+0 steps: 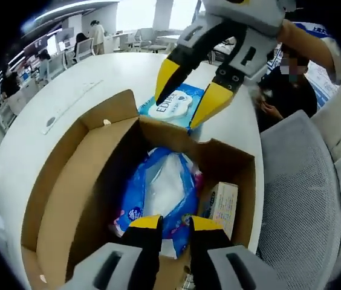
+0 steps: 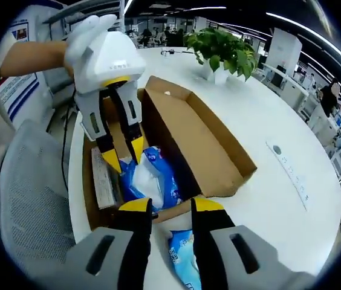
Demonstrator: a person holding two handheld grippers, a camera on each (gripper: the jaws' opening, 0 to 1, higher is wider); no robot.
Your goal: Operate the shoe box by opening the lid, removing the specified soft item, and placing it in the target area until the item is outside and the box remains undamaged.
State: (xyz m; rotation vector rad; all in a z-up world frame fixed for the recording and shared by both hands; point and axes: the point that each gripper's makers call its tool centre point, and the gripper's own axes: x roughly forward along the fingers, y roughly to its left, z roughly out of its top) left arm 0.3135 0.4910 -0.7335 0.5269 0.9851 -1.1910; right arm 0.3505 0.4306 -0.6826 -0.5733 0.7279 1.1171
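The box (image 1: 68, 199) is sitting open on the white counter (image 1: 43, 121), its lid (image 2: 204, 145) lying flat toward the counter's middle. A blue pack (image 1: 158, 193) is lying inside, beside a small carton (image 1: 224, 205). The left tongs (image 1: 173, 225) are hovering slightly spread just over it, pinching nothing. The right tongs (image 1: 185, 106) are straddling, spread, a second blue pack (image 1: 173, 106) lying just outside the box's wall. A mesh chair (image 1: 297, 199) is crowding the counter's edge.
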